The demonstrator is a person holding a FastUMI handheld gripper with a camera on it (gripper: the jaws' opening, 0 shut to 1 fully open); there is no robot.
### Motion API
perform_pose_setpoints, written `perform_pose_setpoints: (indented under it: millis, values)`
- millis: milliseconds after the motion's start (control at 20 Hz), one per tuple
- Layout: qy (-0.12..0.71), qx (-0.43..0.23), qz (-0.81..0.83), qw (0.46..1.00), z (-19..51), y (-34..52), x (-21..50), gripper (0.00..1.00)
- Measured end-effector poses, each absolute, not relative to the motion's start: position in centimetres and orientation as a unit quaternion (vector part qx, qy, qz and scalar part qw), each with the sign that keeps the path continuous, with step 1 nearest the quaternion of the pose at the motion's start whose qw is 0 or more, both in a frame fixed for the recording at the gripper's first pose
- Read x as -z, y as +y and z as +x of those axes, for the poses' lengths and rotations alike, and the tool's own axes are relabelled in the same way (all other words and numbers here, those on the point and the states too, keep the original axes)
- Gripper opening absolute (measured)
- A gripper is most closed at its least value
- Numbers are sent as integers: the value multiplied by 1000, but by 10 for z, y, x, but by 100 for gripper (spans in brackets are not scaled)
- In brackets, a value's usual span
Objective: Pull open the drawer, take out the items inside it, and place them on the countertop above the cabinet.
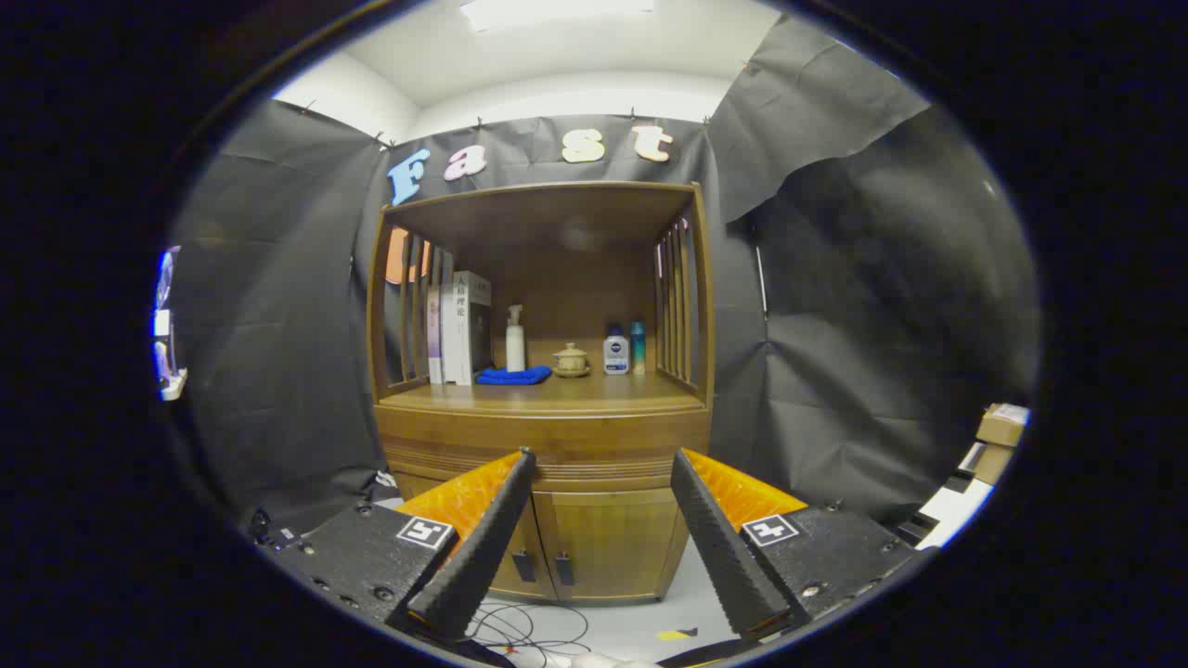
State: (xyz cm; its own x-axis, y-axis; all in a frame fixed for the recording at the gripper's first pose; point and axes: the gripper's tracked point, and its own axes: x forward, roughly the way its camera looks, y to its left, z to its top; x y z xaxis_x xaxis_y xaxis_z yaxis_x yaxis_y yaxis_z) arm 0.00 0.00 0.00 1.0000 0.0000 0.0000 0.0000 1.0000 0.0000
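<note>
I hold my gripper (pixel 601 456) spread wide with nothing between its fingers, both tips hanging in the air well short of the wooden cabinet (pixel 548 436) at my twelve o'clock. The drawer (pixel 543 456) is the ribbed band just under the countertop (pixel 548 394); it sits flush with the cabinet front, and my two fingertips frame it, one at eleven o'clock and one at one o'clock. Whatever lies inside it is hidden from me. Below the drawer, between my fingers, are the two lower doors (pixel 575 543) with their small dark handles side by side at the seam. On the countertop, inside the slatted open shelf, a row of things stands against the back: upright books (pixel 459 327) at ten o'clock of the shelf, a white pump bottle (pixel 515 340) just beside them, a folded blue cloth (pixel 513 376) lying in front of that bottle, a small lidded pot (pixel 570 361) near the middle, then a squat white-and-blue bottle (pixel 615 353) and a slim teal bottle (pixel 638 347) touching or nearly touching at two o'clock. Loose cables (pixel 524 631) curl on the pale floor at six o'clock, just ahead of my fingers' bases. Cardboard boxes (pixel 1000 425) sit far off at three o'clock.
</note>
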Motion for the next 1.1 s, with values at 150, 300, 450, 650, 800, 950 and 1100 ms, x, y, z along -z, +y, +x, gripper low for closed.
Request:
perform_pose_setpoints:
  millis: [150, 300, 450, 650, 800, 950, 1100]
  values:
    - [0, 1, -5, 1000, -1, 1, 0, 99]
    - [-2, 0, -6, 1000, -2, 1, -1, 99]
    - [2, 0, -6, 1000, 1, 1, -1, 99]
    - [6, -1, -10, 1000, 5, 5, -3, 99]
    - [-2, 2, -24, 1000, 13, 5, -14, 98]
    - [-1, -9, -25, 1000, 40, 20, -21, 98]
    - [-4, -11, -32, 999, 70, 31, -26, 99]
